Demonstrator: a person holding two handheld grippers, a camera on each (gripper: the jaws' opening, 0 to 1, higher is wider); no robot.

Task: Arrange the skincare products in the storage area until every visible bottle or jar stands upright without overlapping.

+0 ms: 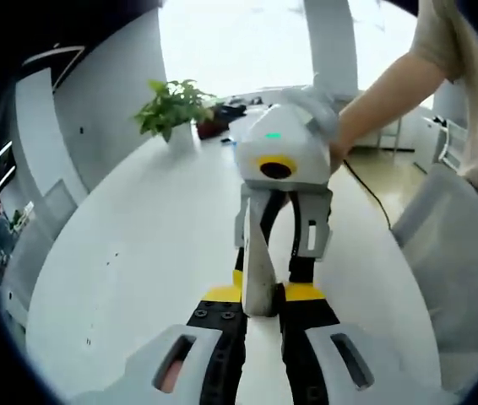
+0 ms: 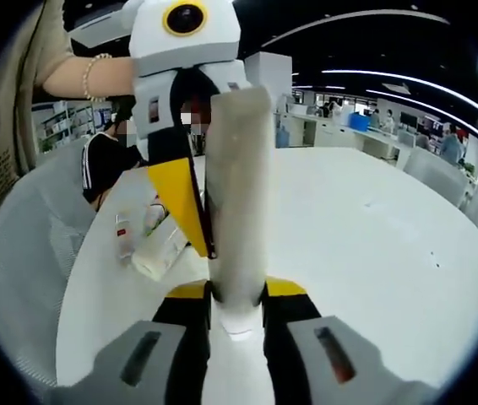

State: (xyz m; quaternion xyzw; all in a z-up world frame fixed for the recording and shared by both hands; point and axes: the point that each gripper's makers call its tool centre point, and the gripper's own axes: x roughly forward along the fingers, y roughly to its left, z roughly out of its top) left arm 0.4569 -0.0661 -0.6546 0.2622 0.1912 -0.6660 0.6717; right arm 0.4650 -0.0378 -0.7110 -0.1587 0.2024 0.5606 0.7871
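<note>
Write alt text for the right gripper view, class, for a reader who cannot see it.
The right claw grips a tall pale matte tube standing upright on a round white table, while the left claw holds the same tube from the far side. Clear bottles lie toppled behind.

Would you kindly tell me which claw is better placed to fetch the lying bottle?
Probably the left claw: it sits beside the lying bottle, though it and the right claw both grip the white tube.
</note>
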